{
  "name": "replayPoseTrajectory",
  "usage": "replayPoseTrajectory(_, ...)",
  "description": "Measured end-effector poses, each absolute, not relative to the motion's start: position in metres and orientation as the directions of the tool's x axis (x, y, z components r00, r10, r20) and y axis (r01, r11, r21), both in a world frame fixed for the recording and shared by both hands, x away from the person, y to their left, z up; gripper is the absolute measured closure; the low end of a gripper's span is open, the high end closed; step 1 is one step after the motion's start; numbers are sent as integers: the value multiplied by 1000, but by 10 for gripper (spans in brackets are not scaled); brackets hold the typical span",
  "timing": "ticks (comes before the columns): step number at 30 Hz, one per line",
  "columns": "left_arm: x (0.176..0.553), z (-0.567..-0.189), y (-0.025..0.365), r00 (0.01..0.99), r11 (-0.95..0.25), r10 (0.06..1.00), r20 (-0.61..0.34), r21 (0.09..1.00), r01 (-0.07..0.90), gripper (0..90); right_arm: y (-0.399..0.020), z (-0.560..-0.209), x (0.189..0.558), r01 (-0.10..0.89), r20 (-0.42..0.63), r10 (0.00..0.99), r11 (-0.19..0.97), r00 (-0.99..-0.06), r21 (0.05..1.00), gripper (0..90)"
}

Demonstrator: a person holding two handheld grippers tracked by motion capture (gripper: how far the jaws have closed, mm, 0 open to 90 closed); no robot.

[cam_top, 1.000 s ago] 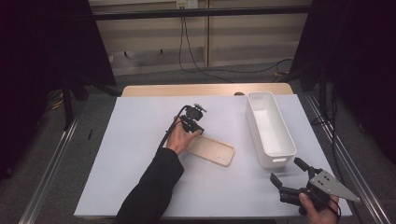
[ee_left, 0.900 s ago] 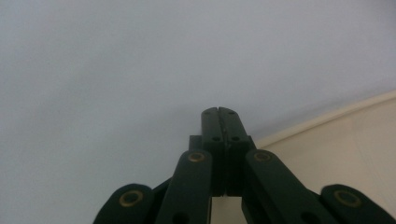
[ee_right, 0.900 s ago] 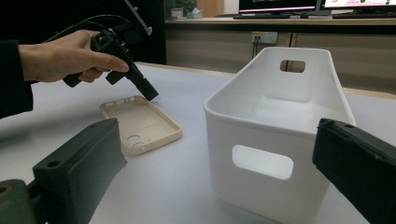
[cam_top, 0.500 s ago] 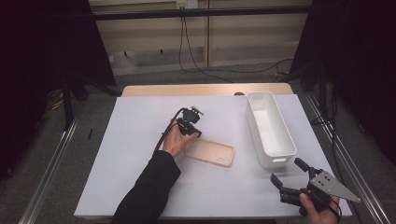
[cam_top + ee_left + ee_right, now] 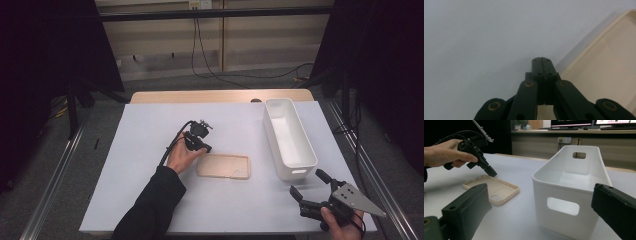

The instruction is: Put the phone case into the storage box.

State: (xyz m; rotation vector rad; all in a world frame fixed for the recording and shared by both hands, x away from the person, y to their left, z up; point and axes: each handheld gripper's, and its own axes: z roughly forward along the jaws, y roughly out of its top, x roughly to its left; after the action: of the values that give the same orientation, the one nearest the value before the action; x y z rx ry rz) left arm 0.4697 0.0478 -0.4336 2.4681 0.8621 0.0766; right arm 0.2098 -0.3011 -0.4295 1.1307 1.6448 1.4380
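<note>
A beige phone case [image 5: 223, 166] lay flat, open side up, on the white table cover [image 5: 150, 200], and everything else is placed from it here. The left gripper [image 5: 206, 148] hung just off the case's left end, tilted down toward it, gripped in the person's left hand [image 5: 181, 156]; in the left gripper view its two black jaws were pressed together with nothing between them, their tips over bare cover right beside the case's raised rim [image 5: 584, 53]. Whether the tips touched the cover could not be told. To the right of the case, a little apart from it, stood a long white bin [image 5: 289, 136] with cut-out handles in its end walls, empty inside. Nearer the person than the bin and well to the right of the case, the right gripper [image 5: 307, 184] was held by the right hand [image 5: 341, 226] at the cover's front edge, its jaws spread wide and holding nothing; the right gripper view looked between them at the bin [image 5: 571, 190] and the case [image 5: 492, 188].
</note>
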Motion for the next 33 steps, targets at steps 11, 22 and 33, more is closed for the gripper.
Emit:
replayPoseTrajectory(11,461,-433,54,814,-683,572,-102,491,541,900,-301,-430,210,181,56,913,20,-404,983,9)
replayPoseTrajectory(22,451,-433,62,820,-684,563,-99,501,530,900,-301,-430,210,180,59,913,16,-403,983,9)
replayPoseTrajectory(33,442,-433,68,828,-690,551,-103,502,521,900,-301,-430,210,179,58,913,17,-403,984,9)
